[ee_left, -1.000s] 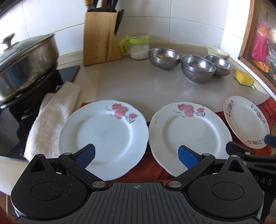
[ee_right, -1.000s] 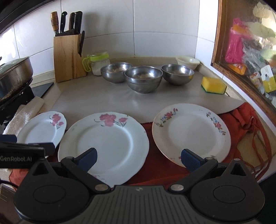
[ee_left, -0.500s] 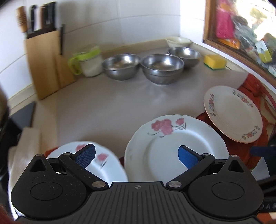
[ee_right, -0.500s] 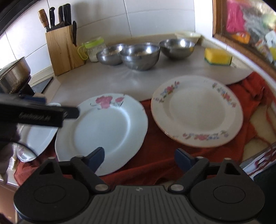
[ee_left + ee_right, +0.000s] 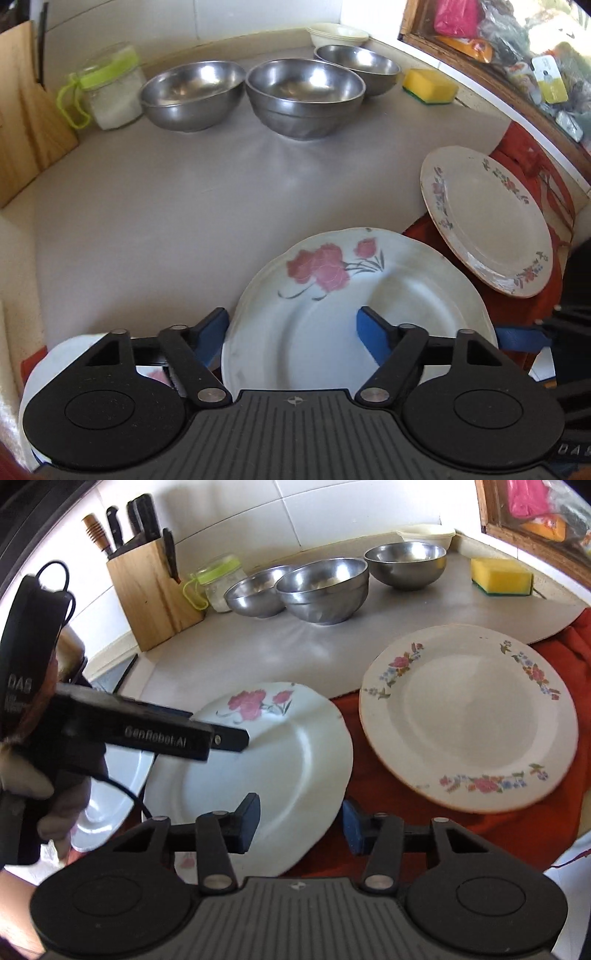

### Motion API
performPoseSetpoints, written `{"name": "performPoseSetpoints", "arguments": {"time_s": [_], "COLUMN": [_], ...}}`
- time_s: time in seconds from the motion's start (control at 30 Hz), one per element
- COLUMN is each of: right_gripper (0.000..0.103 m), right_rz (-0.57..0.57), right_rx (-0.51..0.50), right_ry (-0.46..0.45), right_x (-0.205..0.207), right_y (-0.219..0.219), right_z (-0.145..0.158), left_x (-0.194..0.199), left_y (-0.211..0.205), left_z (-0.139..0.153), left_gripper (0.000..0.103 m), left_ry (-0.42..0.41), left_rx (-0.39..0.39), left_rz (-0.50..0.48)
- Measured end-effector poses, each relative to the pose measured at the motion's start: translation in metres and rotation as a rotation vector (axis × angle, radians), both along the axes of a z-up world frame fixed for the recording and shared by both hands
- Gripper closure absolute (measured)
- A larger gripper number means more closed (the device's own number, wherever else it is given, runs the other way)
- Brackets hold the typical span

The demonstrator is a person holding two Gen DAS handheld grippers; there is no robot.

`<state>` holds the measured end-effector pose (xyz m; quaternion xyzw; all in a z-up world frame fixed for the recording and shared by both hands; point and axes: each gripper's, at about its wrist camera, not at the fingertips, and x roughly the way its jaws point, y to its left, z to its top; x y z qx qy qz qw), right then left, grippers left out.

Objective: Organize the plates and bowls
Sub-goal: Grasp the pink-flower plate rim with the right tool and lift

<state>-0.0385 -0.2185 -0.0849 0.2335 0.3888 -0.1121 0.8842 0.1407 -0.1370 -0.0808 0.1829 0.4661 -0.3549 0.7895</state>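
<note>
On the counter's front edge, over a red cloth (image 5: 546,650), lies the middle plate (image 5: 354,306): white, with a gently scalloped rim and a cluster of pink flowers on grey-green stems painted near its far edge. Its surface is glossy and bare, and its near right edge looks raised off the cloth, though the tilt is hard to judge through the fisheye. The left gripper (image 5: 291,332) sits low over this plate with its blue-padded fingers spread wide, one pad just outside the plate's left rim and the other above the plate's inner well; nothing is pinched between them. The right gripper (image 5: 299,821) is likewise parted, its left pad over the plate's near portion and its right pad just past the rim above the cloth, so the rim runs between the pads without being clamped as far as can be seen. To the right, well clear, rests a cream plate (image 5: 469,716) ringed with small multicoloured flower sprigs. A second white plate (image 5: 110,790) peeks out on the left, partly beneath the left tool's body. Further back on the grey mat (image 5: 184,206) stand three steel bowls (image 5: 304,96) in a row, close together, with a green-lidded jar (image 5: 110,92), a knife block (image 5: 151,590) and a yellow sponge (image 5: 500,576) nearby.
</note>
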Motion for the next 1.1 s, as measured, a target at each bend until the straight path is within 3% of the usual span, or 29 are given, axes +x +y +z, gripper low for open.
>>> {"name": "performPoseSetpoints", "arguments": {"time_s": [0.07, 0.2, 0.5, 0.53, 0.6, 0.63, 0.7, 0.9, 1.1], "right_gripper": [0.055, 0.056, 0.058, 0.059, 0.061, 0.061, 0.06, 0.056, 0.045], "right_rz": [-0.018, -0.017, -0.012, -0.009, -0.035, -0.037, -0.033, 0.185, 0.397], "right_rx": [0.037, 0.007, -0.091, -0.101, -0.127, -0.154, -0.202, -0.201, -0.194], "right_ry": [-0.016, -0.017, -0.081, -0.08, -0.096, -0.106, -0.132, -0.189, -0.181], "right_x": [0.001, 0.019, 0.083, 0.094, 0.106, 0.107, 0.1, 0.082, 0.096], "right_y": [-0.006, -0.012, -0.041, -0.046, -0.054, -0.055, -0.052, 0.0, 0.052], "right_z": [-0.002, -0.001, 0.007, 0.007, 0.01, 0.015, 0.028, 0.045, 0.041], "left_x": [0.003, 0.008, 0.039, 0.044, 0.05, 0.052, 0.051, 0.019, -0.025], "left_y": [-0.002, -0.009, -0.005, -0.005, -0.002, 0.003, 0.019, 0.079, 0.143], "left_z": [0.0, 0.0, 0.003, 0.003, 0.006, 0.011, 0.022, 0.048, 0.054], "left_gripper": [0.022, 0.022, 0.024, 0.025, 0.041, 0.041, 0.024, 0.016, 0.015], "left_ry": [0.001, -0.012, -0.009, -0.01, -0.031, -0.036, -0.044, -0.086, -0.036], "left_rx": [-0.001, 0.01, -0.038, -0.041, -0.041, -0.055, -0.09, -0.122, -0.156], "left_rz": [-0.007, -0.014, 0.112, 0.137, 0.168, 0.185, 0.239, 0.364, 0.56]}}
